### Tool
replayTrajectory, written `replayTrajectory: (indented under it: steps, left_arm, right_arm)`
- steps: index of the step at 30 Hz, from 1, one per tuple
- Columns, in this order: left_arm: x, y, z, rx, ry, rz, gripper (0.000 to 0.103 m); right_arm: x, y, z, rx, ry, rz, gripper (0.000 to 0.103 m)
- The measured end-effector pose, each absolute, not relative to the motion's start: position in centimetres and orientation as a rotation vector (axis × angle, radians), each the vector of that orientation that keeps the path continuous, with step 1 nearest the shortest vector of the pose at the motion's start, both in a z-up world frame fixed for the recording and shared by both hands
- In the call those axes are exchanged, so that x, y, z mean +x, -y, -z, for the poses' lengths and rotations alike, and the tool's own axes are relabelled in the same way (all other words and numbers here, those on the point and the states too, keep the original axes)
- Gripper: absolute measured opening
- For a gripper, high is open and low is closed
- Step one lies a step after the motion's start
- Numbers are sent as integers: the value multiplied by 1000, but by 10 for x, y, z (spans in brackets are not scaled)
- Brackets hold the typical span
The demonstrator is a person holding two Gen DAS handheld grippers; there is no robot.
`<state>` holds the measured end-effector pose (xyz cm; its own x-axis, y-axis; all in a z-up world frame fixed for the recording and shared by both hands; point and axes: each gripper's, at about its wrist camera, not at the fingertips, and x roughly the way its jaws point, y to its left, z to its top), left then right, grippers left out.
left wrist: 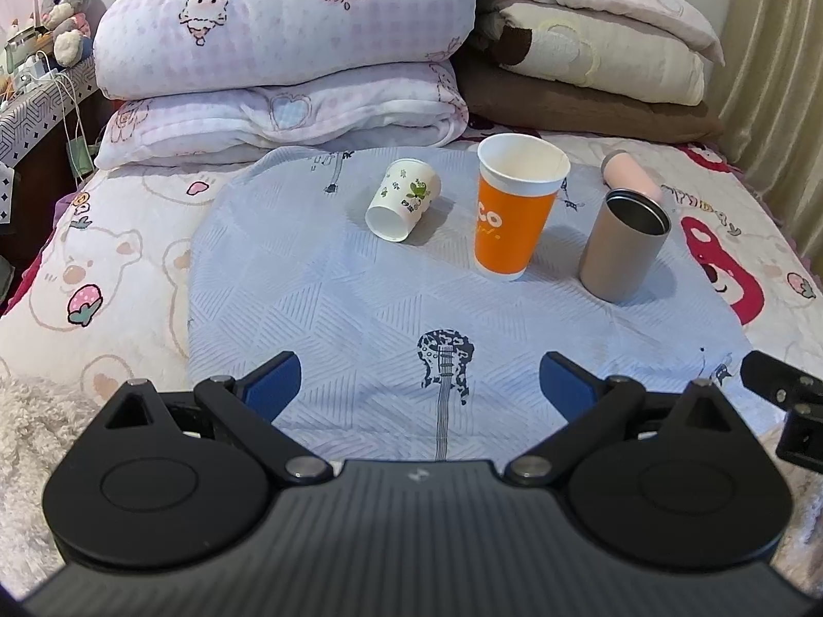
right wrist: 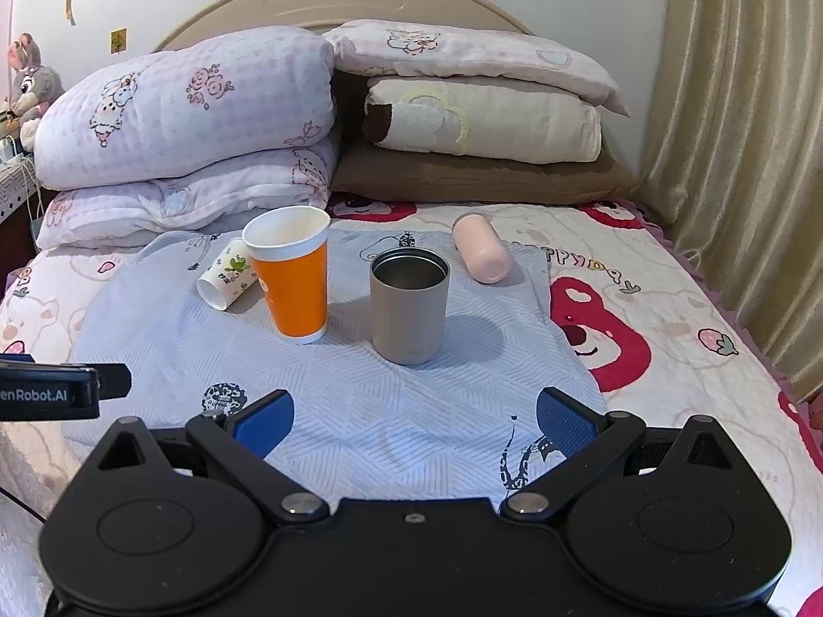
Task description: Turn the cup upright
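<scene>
Small paper cup (left wrist: 403,200) lies on its side on the blue cloth (left wrist: 360,308), at eleven o'clock from the left tongs (left wrist: 419,378). Its long axis tilts, base nearest. Left tongs and right tongs (right wrist: 414,414) released, gripping nothing.

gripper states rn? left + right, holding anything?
Left gripper: open, holding nothing, well short of the cups.
Right gripper: open, holding nothing, back from the grey tumbler.
</scene>
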<state>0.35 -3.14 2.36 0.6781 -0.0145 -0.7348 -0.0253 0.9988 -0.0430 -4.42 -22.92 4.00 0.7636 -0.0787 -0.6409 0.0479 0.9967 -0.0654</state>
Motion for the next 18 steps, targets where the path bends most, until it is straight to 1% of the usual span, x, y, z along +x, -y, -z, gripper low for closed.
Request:
replayTrajectory:
  steps: [18]
  left_arm:
    - [5,31,-23,-37,-833,-12,101]
  right_arm:
    - [-42,234,-39,-30,-704,76,102]
